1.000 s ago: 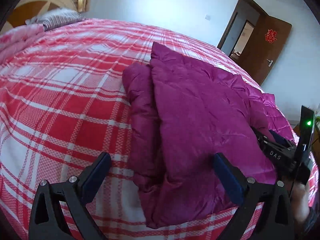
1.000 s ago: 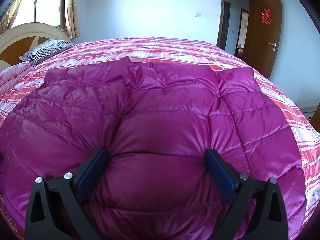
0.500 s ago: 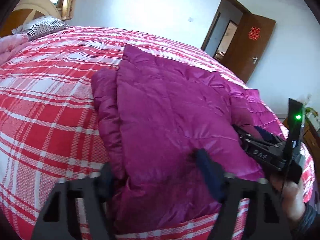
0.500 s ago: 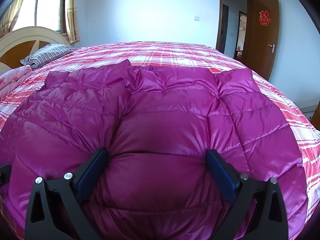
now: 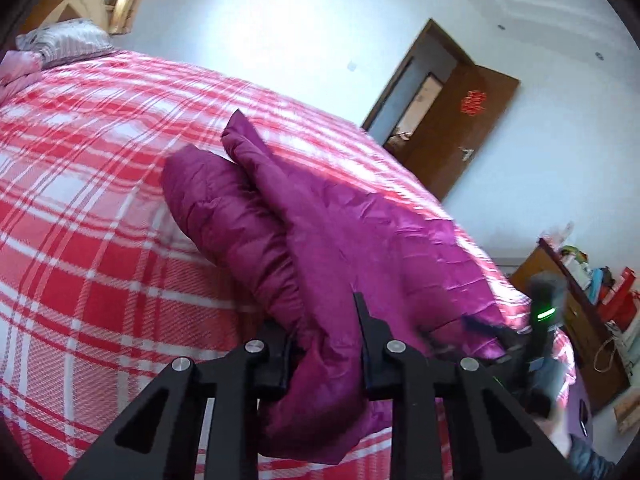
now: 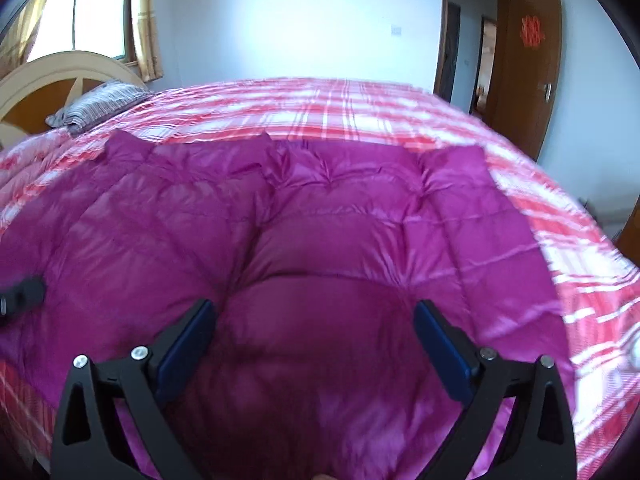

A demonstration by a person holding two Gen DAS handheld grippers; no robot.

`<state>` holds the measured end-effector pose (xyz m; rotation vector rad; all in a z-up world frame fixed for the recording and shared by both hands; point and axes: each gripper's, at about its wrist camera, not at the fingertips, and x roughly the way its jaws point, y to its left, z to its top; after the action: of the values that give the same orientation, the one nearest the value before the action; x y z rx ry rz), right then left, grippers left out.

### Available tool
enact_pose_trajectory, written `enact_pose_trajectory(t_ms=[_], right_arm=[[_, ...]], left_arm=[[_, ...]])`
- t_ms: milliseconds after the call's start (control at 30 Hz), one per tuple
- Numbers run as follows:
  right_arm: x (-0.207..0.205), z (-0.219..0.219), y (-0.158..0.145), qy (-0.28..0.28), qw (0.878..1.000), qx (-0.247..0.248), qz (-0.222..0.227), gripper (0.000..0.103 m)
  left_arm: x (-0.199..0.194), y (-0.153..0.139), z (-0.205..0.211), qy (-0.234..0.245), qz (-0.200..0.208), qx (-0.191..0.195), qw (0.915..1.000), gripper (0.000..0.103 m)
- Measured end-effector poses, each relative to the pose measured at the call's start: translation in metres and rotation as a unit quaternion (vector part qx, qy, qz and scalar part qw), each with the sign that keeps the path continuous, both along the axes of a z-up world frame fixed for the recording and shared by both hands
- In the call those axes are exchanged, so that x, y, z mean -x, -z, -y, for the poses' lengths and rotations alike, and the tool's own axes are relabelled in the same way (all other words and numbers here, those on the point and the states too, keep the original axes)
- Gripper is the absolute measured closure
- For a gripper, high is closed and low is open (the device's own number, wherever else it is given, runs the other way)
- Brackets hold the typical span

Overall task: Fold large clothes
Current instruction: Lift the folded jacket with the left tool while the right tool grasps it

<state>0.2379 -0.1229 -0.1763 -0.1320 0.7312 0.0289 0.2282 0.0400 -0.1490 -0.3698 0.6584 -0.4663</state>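
Observation:
A magenta down jacket [image 5: 360, 236] lies spread on the bed, one sleeve [image 5: 224, 216] folded alongside its left edge. My left gripper [image 5: 324, 332] is at the jacket's near edge. Its jaws are closing, and a bunched fold of the fabric is pinched between the pads and raised a little. In the right wrist view the jacket [image 6: 320, 208] fills the middle. My right gripper [image 6: 314, 308] stands open over its puffy near part, fingers wide apart with fabric bulging between them. The right gripper [image 5: 484, 328] also shows blurred at the jacket's right side, with a green light on its body.
The red and white plaid bed cover [image 5: 80, 200] stretches far to the left and back. A striped pillow [image 6: 100, 104] and a wooden headboard [image 6: 52, 80] are at the far left. A brown door [image 6: 528, 60] stands open on the right. A cluttered wooden cabinet [image 5: 580, 300] stands beside the bed.
My left gripper went from wide open to closed on the jacket's near edge and rose with it, tipping upward. The right gripper stayed open and shifted slightly over the jacket.

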Motion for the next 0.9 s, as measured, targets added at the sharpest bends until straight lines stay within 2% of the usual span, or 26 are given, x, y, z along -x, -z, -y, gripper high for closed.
enact_pose_trajectory(t_ms=[67,233,367,433,567,700,800,900], right_arm=[[0.000,-0.001,0.016,-0.004,0.999,0.007,-0.031,0.003],[-0.005,0.009,0.018,-0.011,0.999,-0.016,-0.035,0.001],[0.001,0.027,0.010,-0.034,0.996,-0.069,-0.041,0.003],[0.010,0.046,0.001,-0.043,0.992,-0.114,-0.032,0.004],[0.028,0.088,-0.020,-0.037,0.985,-0.165,0.015,0.004],[0.034,0.150,-0.033,0.002,0.967,-0.246,0.063,0.004],[0.031,0.194,-0.042,0.022,0.944,-0.321,0.080,0.005],[0.027,0.219,-0.051,0.028,0.929,-0.357,0.092,0.010]], left_arm=[[0.007,-0.013,0.011,0.009,0.017,-0.007,0.9998,0.078],[0.016,-0.050,0.044,0.043,0.062,-0.026,0.9968,0.078],[0.015,-0.077,0.080,0.076,0.091,-0.048,0.9918,0.078],[0.014,-0.087,0.100,0.095,0.105,-0.060,0.9882,0.078],[0.015,-0.094,0.153,0.134,0.129,-0.100,0.9774,0.078],[0.013,-0.083,0.204,0.163,0.149,-0.142,0.9648,0.078],[0.007,-0.067,0.236,0.183,0.151,-0.166,0.9571,0.078],[0.002,-0.049,0.265,0.197,0.144,-0.188,0.9513,0.078]])
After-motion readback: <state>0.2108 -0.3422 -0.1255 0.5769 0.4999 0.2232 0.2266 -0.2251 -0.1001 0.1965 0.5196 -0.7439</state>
